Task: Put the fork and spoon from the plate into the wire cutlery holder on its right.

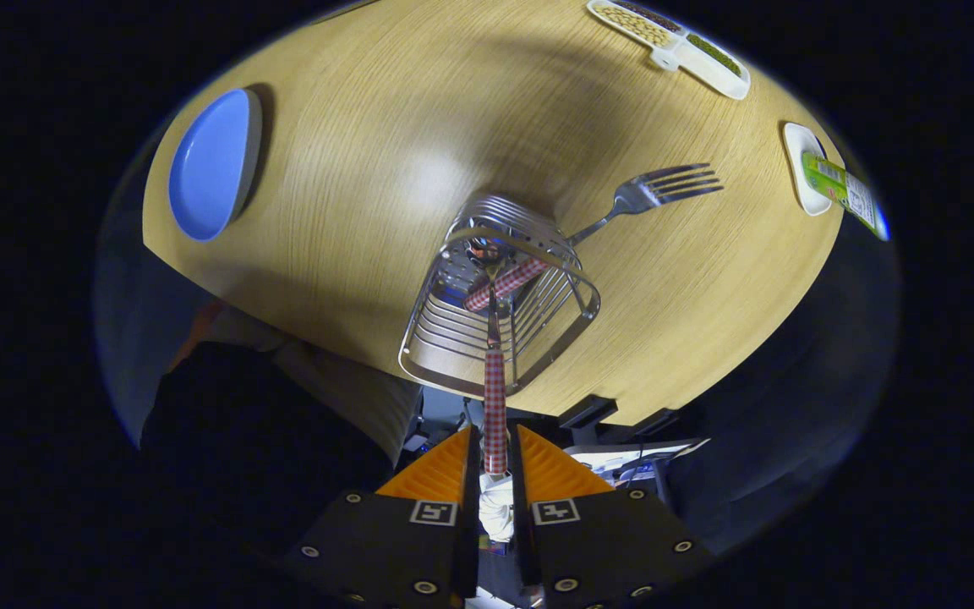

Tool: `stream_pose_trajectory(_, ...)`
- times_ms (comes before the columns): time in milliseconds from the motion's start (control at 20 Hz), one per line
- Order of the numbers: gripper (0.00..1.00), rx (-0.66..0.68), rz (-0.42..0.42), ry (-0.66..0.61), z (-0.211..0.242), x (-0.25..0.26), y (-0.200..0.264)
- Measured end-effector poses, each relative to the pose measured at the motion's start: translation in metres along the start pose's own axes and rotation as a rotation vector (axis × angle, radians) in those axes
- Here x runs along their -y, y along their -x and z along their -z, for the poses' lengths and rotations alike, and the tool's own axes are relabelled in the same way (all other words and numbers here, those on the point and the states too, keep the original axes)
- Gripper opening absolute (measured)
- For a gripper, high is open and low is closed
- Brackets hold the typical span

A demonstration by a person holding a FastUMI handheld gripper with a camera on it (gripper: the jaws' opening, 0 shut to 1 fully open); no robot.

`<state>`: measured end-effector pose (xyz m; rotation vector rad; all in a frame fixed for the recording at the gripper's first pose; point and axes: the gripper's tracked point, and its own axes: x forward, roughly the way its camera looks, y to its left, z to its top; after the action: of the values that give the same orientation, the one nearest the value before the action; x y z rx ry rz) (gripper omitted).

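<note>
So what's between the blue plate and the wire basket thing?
Nothing, just bare wooden table between the blue plate and the wire cutlery holder, in the gripper view. The hand-held gripper is shut on the spoon.

Gripper body: black blocks, round screws along their outer faces.
Markings: one square white-and-black tag atop each block.

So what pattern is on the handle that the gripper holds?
Red-and-white check on the spoon handle, clearest in the gripper view, clamped by the gripper.
</note>
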<state>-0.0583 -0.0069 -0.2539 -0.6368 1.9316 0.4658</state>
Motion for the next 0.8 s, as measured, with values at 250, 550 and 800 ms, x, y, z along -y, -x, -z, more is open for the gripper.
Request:
stream_pose_trajectory(250, 0.35, 0.227, -0.054, -0.068, -0.027, -0.010, 0.020)
stream_pose_trajectory(550, 0.82, 0.542, -0.076, -0.212, -0.039, -0.016, 0.054)
stream_pose_trajectory(800, 0.98, 0.872, -0.110, -0.304, -0.037, -0.010, 0.109)
